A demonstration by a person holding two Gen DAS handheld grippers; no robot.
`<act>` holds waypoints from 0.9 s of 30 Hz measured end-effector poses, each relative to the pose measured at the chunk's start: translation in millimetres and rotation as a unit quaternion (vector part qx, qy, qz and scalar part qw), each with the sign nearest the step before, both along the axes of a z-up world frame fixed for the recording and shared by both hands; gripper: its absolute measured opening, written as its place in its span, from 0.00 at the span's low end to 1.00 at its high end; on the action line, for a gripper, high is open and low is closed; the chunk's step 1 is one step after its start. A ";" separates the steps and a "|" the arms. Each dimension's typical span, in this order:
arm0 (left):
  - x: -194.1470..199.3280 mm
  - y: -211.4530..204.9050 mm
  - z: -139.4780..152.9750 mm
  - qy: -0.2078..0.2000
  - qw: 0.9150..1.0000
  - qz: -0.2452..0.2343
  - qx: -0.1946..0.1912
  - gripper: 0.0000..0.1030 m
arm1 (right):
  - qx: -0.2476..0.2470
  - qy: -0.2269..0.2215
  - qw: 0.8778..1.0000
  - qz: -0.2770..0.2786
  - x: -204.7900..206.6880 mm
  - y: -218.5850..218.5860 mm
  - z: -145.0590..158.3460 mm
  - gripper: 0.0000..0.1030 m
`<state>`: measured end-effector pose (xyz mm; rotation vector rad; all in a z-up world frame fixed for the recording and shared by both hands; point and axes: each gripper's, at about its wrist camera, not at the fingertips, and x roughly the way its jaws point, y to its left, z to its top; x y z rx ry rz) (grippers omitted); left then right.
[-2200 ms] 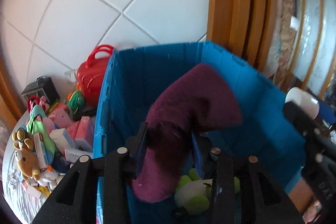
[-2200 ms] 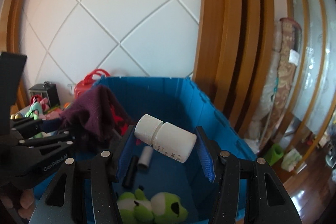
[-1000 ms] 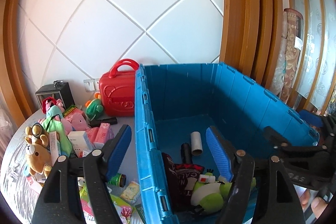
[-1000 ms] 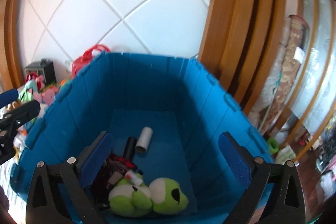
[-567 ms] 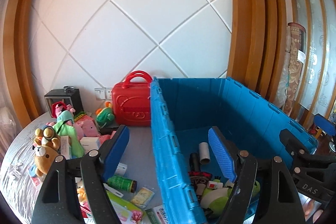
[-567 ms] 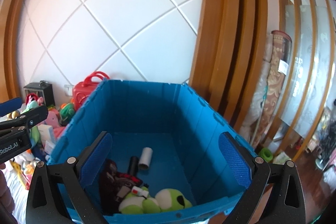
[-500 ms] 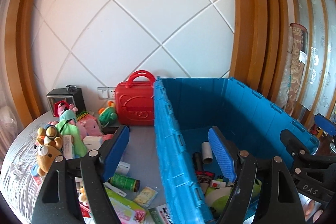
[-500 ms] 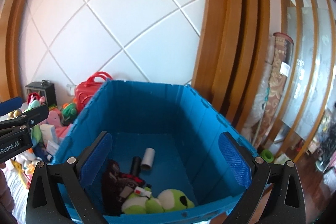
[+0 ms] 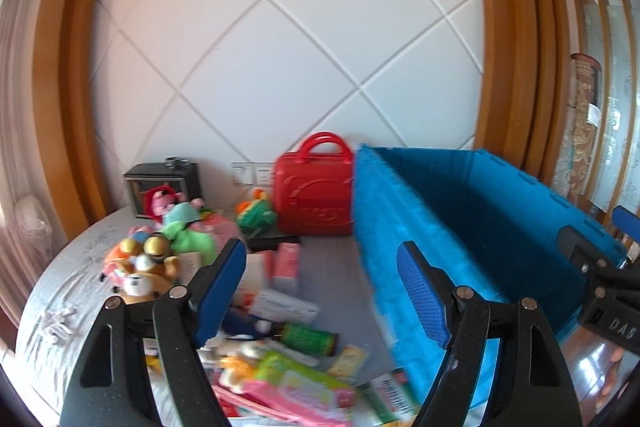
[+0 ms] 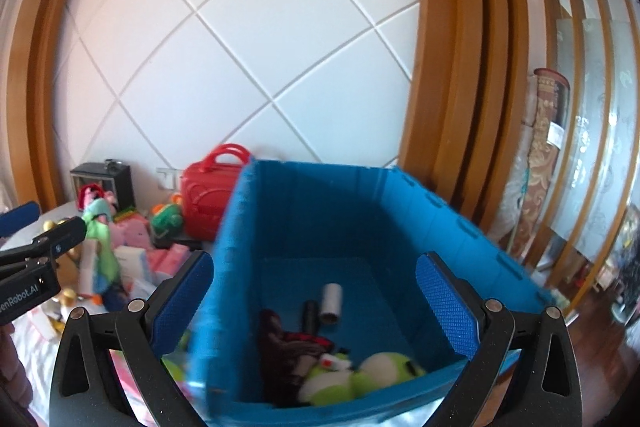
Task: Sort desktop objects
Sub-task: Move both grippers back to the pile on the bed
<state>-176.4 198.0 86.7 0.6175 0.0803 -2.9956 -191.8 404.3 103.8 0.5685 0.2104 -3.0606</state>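
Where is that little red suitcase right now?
In the left wrist view, the red suitcase stands upright against the white wall, just left of the blue bin, behind the toys.

A grey table (image 9: 72,291) carries a blue bin (image 9: 380,227) on its right side. Just left of the bin stands a red case (image 9: 314,195); further left lie soft toys (image 9: 152,251), small boxes (image 9: 286,263) and a green bottle (image 9: 306,337).

Blue bin (image 10: 312,211); red case (image 9: 314,203); green plush (image 10: 360,379); white wall (image 9: 280,47), diamond-grid pattern.
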 end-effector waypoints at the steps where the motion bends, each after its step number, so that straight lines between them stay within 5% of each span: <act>1: 2.8 -11.8 -2.0 -0.001 1.000 0.004 -0.003 0.76 | -0.001 -0.003 1.000 0.003 2.0 -15.5 -1.2 1.00; 14: 30.9 -180.4 -56.5 -0.074 0.995 0.062 -0.007 0.76 | -0.020 -0.081 0.994 0.067 2.0 -171.0 -47.8 1.00; 27: 16.2 -243.8 -94.3 -0.125 0.976 0.180 -0.004 0.76 | -0.002 -0.152 0.967 0.205 -55.4 -255.6 -101.8 1.00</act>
